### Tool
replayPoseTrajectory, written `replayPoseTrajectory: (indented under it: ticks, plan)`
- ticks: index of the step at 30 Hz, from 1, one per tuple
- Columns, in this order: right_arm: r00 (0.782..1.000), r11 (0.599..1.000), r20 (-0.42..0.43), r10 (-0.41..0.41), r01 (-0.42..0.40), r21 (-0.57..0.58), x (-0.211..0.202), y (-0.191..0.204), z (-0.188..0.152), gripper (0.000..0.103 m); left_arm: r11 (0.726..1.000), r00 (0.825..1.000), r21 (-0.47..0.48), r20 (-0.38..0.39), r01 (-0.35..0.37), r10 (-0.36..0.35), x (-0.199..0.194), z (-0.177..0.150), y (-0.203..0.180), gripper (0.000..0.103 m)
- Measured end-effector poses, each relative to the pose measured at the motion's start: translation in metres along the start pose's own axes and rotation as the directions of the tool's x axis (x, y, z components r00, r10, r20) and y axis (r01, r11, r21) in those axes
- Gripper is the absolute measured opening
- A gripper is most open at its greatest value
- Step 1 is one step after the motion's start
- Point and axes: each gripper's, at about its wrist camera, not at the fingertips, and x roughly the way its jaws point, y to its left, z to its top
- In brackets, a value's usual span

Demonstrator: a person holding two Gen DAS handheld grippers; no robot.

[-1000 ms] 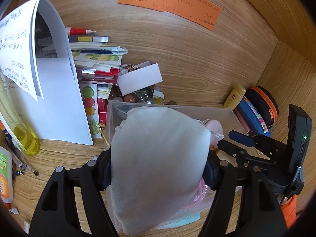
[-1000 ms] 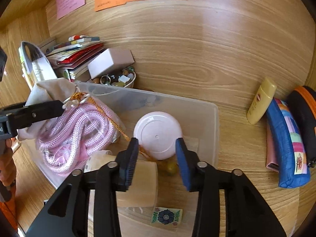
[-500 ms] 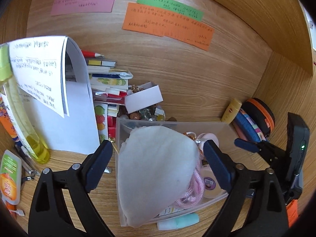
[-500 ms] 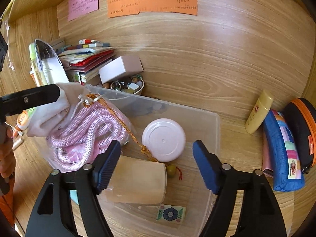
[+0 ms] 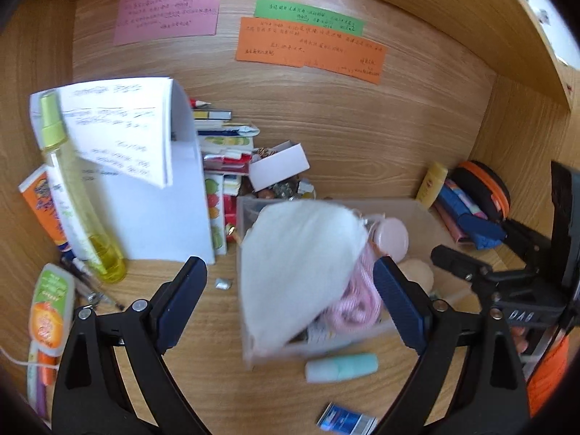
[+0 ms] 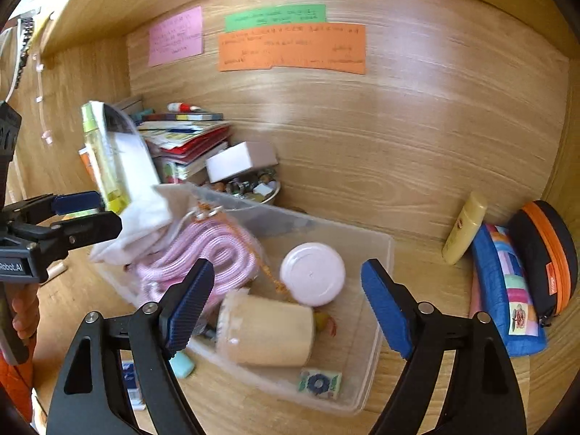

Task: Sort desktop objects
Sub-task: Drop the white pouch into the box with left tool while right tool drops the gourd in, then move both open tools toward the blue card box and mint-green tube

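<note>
A clear plastic bin (image 5: pixel 427 217) (image 6: pixel 384 253) stands on the wooden desk. In it lie a white cloth pouch (image 5: pixel 301 264) (image 6: pixel 145 224), a coil of pink rope (image 6: pixel 203 253), a round pink-lidded jar (image 6: pixel 312 273) and a beige cylinder (image 6: pixel 266 330) on its side. My left gripper (image 5: pixel 288 268) is open, a little back from the pouch, its pads clear of it. My right gripper (image 6: pixel 286 266) hovers above the jar and cylinder. Its jaws are opening and grip nothing. The left gripper (image 6: pixel 87 214) also shows at the bin's left end.
A stack of books (image 6: pixel 188 137), bent white sheets (image 5: pixel 145 166) and a yellow spray bottle (image 5: pixel 76 195) crowd the left. A white box (image 6: pixel 239 159) sits behind the bin. A yellow tube (image 6: pixel 464 228) and pencil cases (image 6: pixel 507 290) lie at right. A teal tube (image 5: pixel 340 366) lies before the bin.
The left gripper let go of the white pouch, opened wide and drew back. The right jaws widened and pulled back and up. Pouch and cylinder rest in the bin.
</note>
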Motion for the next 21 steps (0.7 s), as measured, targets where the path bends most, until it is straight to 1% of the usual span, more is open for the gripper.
replayPoseTrajectory:
  ticks: [2,3,7,9,13,16,18,21]
  plan:
    - [1.0,1.0,-0.01,0.012,-0.012,-0.005,-0.005,0.004,-0.003,0.081,1.0,1.0,0.024,0.001,-0.013,0.013,-0.007,-0.007,0.0,0.094]
    - [1.0,1.0,-0.012,0.007,-0.007,-0.009,-0.008,0.007,-0.006,0.081,1.0,1.0,0.031,0.003,-0.005,0.005,-0.011,-0.011,0.0,0.094]
    - [0.999,1.0,-0.032,-0.002,0.001,-0.014,-0.015,0.012,-0.017,0.081,0.994,0.998,0.081,-0.024,0.068,-0.066,-0.018,-0.03,0.001,0.094]
    - [0.999,1.0,-0.045,-0.015,0.014,-0.01,-0.019,0.013,-0.024,0.081,0.992,0.995,0.093,-0.052,0.087,-0.082,-0.016,-0.042,0.003,0.094]
    - [0.997,0.999,-0.063,-0.037,0.036,-0.016,-0.027,0.017,-0.037,0.081,0.992,0.988,0.08,-0.123,0.102,-0.092,-0.009,-0.061,0.007,0.094]
    - [0.996,0.998,-0.069,-0.058,0.056,-0.027,-0.031,0.019,-0.045,0.081,0.989,0.977,0.075,-0.181,0.124,-0.109,-0.005,-0.077,0.008,0.094]
    - [0.995,0.998,-0.078,-0.061,0.059,-0.025,-0.032,0.019,-0.048,0.081,0.989,0.969,0.079,-0.221,0.128,-0.108,-0.004,-0.087,0.008,0.094]
    - [0.994,0.998,-0.088,-0.059,0.058,-0.013,-0.032,0.019,-0.052,0.081,0.988,0.962,0.086,-0.251,0.129,-0.104,-0.005,-0.097,0.004,0.094]
